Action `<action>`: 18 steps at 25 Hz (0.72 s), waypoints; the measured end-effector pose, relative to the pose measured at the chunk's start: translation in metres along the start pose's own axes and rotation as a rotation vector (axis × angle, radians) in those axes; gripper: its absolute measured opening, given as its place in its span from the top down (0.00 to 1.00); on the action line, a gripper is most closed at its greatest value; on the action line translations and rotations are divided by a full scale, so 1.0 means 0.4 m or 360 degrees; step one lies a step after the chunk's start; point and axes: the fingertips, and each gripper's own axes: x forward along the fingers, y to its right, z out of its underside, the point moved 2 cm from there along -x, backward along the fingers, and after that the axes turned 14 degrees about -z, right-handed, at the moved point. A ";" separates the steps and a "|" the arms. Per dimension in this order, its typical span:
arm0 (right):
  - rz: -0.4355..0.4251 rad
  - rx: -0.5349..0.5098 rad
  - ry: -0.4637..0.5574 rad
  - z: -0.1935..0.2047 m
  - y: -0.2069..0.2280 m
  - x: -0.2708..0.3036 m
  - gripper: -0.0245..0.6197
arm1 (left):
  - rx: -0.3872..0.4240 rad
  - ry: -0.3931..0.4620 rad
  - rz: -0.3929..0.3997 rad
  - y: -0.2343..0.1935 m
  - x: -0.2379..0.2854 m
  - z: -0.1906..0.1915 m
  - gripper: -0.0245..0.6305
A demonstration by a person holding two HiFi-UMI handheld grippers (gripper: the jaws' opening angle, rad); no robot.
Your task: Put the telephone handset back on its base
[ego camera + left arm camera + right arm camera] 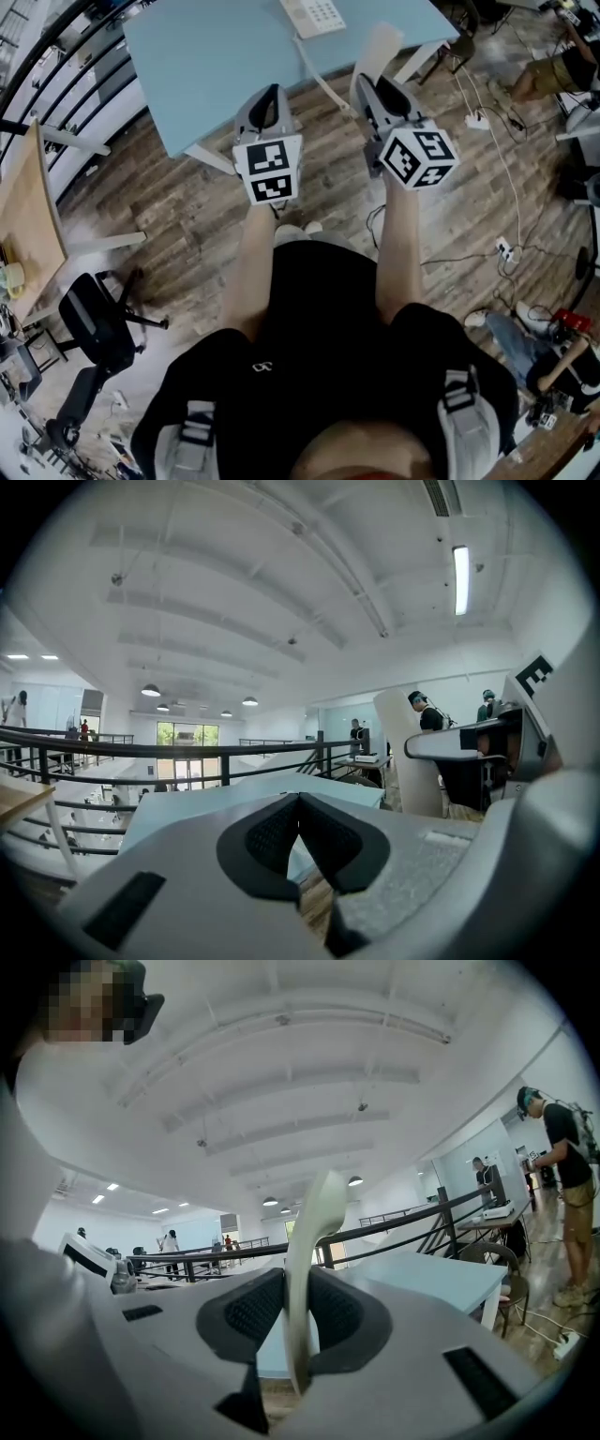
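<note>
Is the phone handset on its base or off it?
Off. The handset is clamped in the right gripper, apart from the base that sits on the table.

The person is wearing a black top (pixel 319 309) that is filling the lower middle of the head view, its sleeves stopping short of the forearms. A small white mark (pixel 262 366) is showing on its front. Two grey webbing straps with dark buckles (pixel 192 433) are running over the shoulders along the bottom edge of the frame. Just left of centre, the light grey plastic left gripper (pixel 271 94) is carrying a white cube with black square markers (pixel 270 171). Right of centre, the matching grey right gripper (pixel 382 89) is bearing its own marker cube (pixel 419 156). In both gripper views, black textured pads (pixel 272 836) are lining the smooth grey jaws.
</note>
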 end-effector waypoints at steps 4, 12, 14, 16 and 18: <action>-0.0021 0.0009 0.0017 -0.011 0.019 0.004 0.84 | 0.0029 0.0016 0.0003 0.022 -0.004 -0.010 0.96; -0.0020 0.0032 0.0083 -0.037 0.081 0.012 0.84 | 0.0087 0.0058 0.0016 0.052 0.037 -0.039 0.96; -0.0018 0.0043 0.0084 -0.035 0.109 0.026 0.84 | 0.0091 0.0048 0.0012 0.057 0.067 -0.032 0.96; -0.0020 0.0045 0.0088 -0.037 0.138 0.048 0.84 | 0.0094 0.0049 0.0004 0.054 0.107 -0.031 0.96; -0.0019 0.0041 0.0107 -0.047 0.176 0.078 0.84 | 0.0106 0.0057 0.0003 0.051 0.157 -0.039 0.96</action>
